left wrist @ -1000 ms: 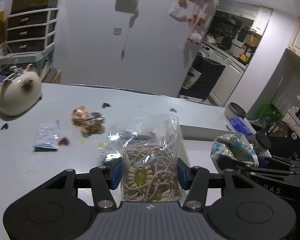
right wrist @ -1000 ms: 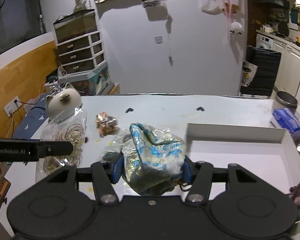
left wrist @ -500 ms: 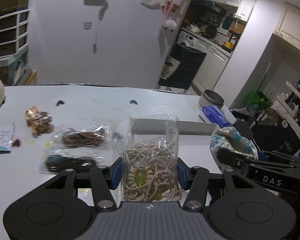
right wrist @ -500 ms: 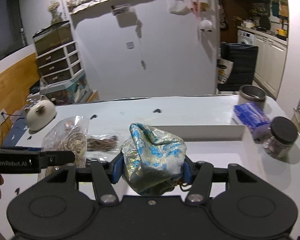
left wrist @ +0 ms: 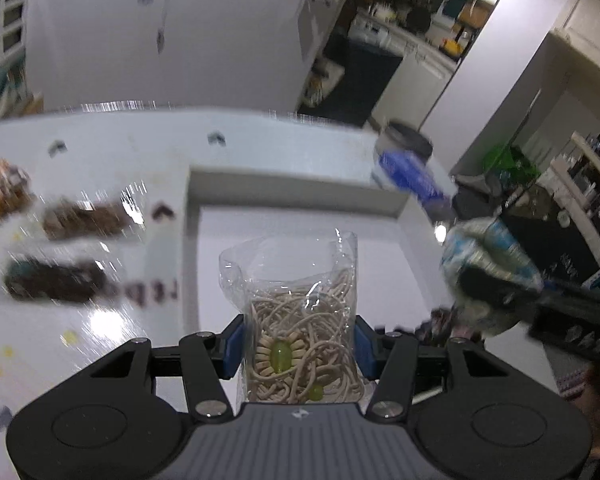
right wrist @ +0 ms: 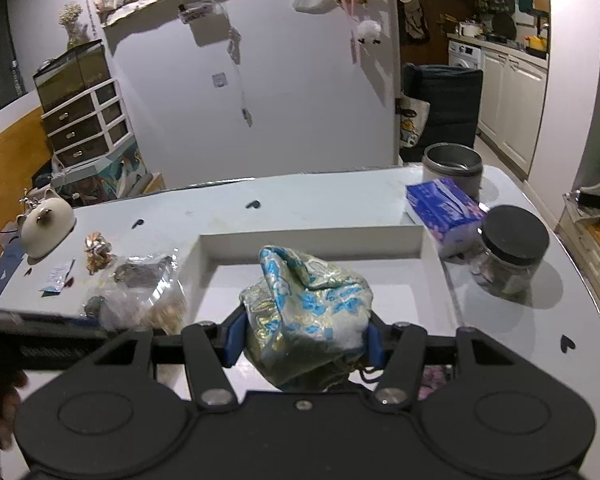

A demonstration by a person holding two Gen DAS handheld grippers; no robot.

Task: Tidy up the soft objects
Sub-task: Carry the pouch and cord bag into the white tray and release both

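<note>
Dim indoor light, left view motion-blurred, fisheye-curved edges

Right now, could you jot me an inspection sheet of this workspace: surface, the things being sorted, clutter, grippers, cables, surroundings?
Surface: white table with dark heart stickers; shallow white tray on it.
Job's things: clear bag of cords in the left gripper; blue-gold pouch in the right gripper; both held over the tray.
Clutter: two bagged dark bundles left of the tray; cat figure; tissue pack; black-lidded jar; metal tin.
Grippers: both shut on their loads.
Cables: nothing seen on the table.
Surroundings: drawer unit, kitchen cabinets.
</note>
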